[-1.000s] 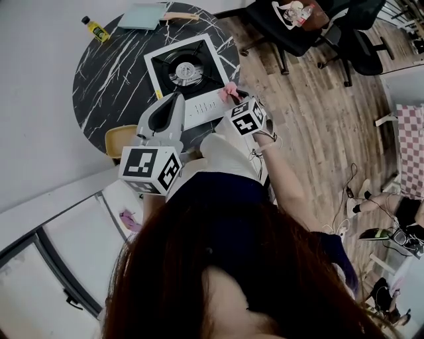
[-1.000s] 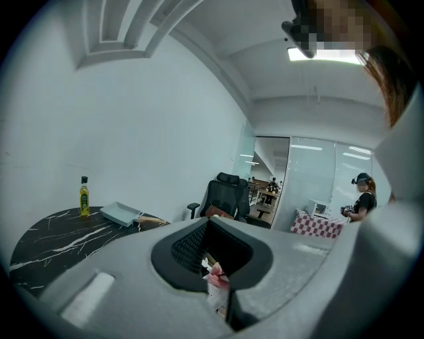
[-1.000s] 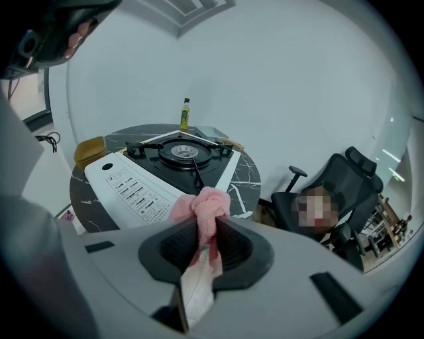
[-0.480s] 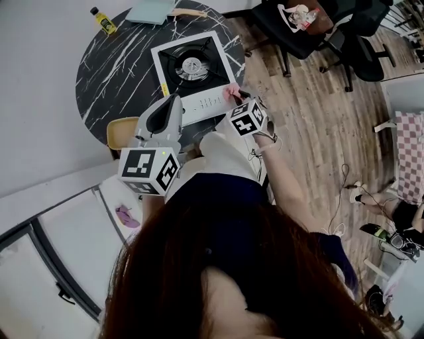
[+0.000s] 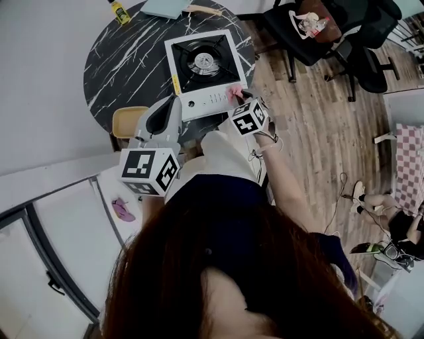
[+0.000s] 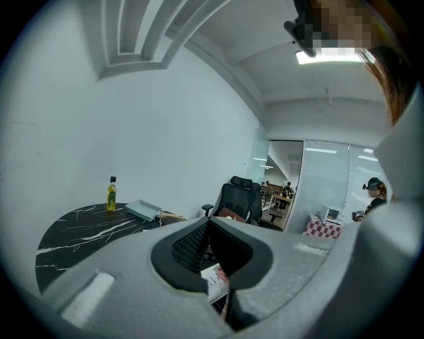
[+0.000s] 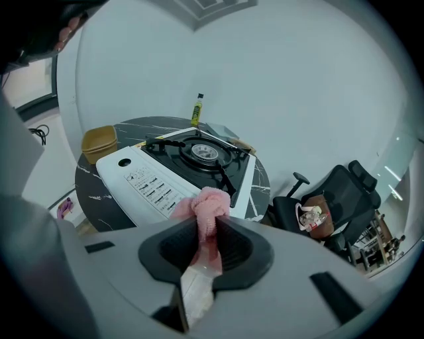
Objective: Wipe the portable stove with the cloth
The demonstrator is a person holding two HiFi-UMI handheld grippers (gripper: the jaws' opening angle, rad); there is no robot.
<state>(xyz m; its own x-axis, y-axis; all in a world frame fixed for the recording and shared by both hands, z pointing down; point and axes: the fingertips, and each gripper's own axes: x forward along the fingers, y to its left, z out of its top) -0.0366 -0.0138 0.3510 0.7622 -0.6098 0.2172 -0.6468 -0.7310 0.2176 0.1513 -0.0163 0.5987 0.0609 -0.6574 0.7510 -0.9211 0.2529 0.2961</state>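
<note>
While by stove (image 5: 202,102), cloth (image 7: 211,198) in right tool (image 7: 207,230).

desk (image 5: 126,66) 1 | on desk: portable stove (image 5: 202,66) 1; bottle (image 5: 120,11) 1; tray (image 5: 162,6) 1 | by desk's near edge: cloth (image 5: 234,91) 1; grippers 2, left gripper (image 5: 175,99), right gripper (image 5: 238,100); yellow container (image 5: 127,122) 1 | beyond desk: office chairs (image 5: 311,30) (image 5: 368,59) 2

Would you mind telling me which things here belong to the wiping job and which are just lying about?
In the job: stove, cloth, right gripper clamped on the cloth.
Lying about: bottle, tray, stool, office chair.
</note>
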